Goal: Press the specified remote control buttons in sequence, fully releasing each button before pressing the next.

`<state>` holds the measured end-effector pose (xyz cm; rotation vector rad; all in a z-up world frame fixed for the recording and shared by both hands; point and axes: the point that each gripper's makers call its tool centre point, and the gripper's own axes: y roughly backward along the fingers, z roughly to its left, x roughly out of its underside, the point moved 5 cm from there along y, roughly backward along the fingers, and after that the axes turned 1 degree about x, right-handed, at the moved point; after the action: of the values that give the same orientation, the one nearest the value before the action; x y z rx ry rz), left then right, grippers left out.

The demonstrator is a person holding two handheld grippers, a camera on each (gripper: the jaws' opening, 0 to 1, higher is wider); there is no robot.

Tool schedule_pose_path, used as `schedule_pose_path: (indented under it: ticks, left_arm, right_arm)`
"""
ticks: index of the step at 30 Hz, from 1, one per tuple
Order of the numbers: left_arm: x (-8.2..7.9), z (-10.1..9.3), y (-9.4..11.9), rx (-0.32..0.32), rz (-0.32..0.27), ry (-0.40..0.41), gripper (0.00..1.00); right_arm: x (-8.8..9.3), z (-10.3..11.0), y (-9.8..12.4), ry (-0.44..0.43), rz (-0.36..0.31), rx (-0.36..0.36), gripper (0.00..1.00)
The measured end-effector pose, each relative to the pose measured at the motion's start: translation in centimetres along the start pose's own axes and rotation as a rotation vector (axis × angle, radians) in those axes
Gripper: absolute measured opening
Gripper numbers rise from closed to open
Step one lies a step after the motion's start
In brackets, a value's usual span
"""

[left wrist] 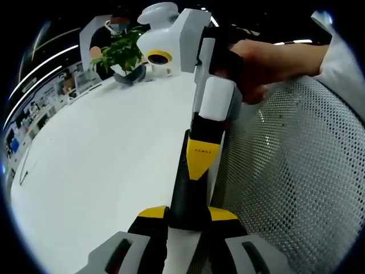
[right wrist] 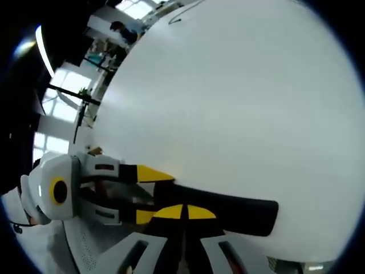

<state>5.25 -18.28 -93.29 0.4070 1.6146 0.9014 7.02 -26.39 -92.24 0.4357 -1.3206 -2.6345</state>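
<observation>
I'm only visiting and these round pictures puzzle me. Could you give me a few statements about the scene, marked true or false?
1. The left gripper clamps the black remote control between its jaws. True.
2. The right gripper has its jaws spread wide. False: its yellow tips are closed together, over the remote control's face.
3. The table is white. True.
4. The potted plant sits on the mesh chair. False: it stands at the table's far end, and the chair is beside the table.
5. A person's hand holds the right gripper. True.
</observation>
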Motion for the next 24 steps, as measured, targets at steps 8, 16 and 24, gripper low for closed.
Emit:
schedule_pose_path:
  ticks: [8,16,24]
  left_arm:
    - [0.09,0.14,0.05,0.002,0.002,-0.008,0.24]
    - [0.08,0.14,0.07,0.001,0.0,-0.006,0.24]
    - [0.01,0.05,0.02,-0.008,0.003,0.011,0.24]
  right_arm:
    - [-0.57,-0.1,-0.11,0.006,-0.031,0.012,0.0]
    - [-0.62,-0.2,-0.12,-0.031,-0.037,-0.002,0.0]
    - [-0.37,0.02,-0.06,-0.013,-0.053,0.028,0.0]
